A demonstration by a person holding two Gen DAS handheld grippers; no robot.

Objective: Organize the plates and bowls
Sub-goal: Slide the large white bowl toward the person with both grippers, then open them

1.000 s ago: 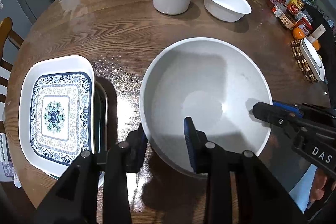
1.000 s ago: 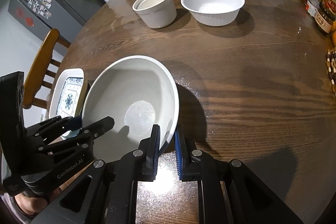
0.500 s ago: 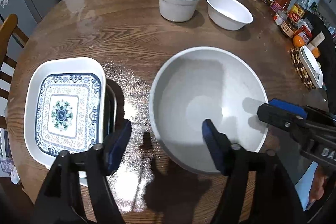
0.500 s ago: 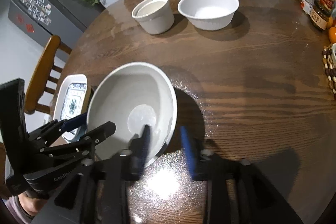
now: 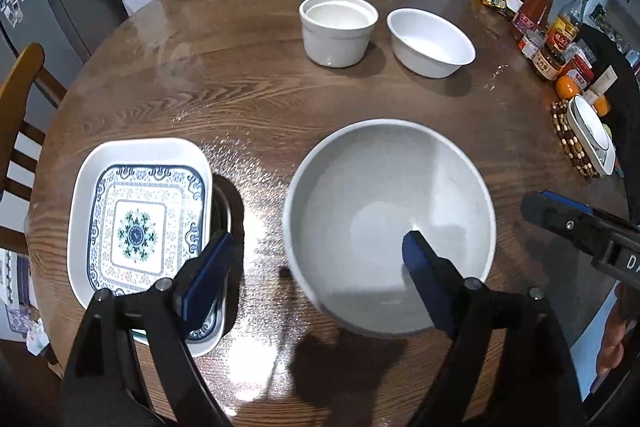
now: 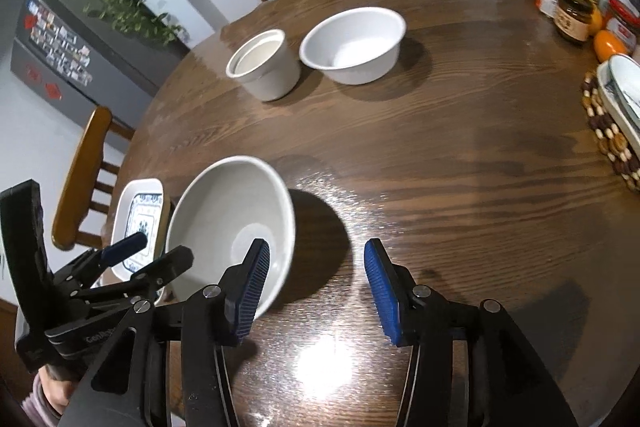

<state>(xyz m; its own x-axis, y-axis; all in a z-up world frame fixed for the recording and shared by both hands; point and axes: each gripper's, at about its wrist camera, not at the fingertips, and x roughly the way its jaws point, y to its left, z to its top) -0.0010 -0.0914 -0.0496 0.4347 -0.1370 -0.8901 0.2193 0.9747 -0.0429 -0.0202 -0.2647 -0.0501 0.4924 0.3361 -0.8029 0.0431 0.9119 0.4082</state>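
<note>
A second ago both grippers were pinched on the rim of the big bowl (image 5: 386,223); now both have let go. The left gripper (image 5: 316,267) is opening wide: one pad hangs over the inside of the bowl, the other over the near right corner of the patterned plate (image 5: 138,227), and neither presses on anything. The right gripper (image 6: 316,287) is opening too, and has lifted back a little. Its left pad sits just over the bowl's near right rim, its right pad over bare wood, with nothing gripped.

The bowl rests flat on the worktop (image 5: 240,99), near the front, just right of the plate. The plate lies stacked on something darker at the near left edge, slightly overhanging it.

Far across, a ramekin (image 5: 338,27) and a small bowl (image 5: 430,43) stand close together but apart. Between them and the big bowl the wood lies open. Bottles and jars (image 5: 556,31) crowd the far right edge, with a dish on a beaded mat (image 5: 570,139) nearer.
</note>
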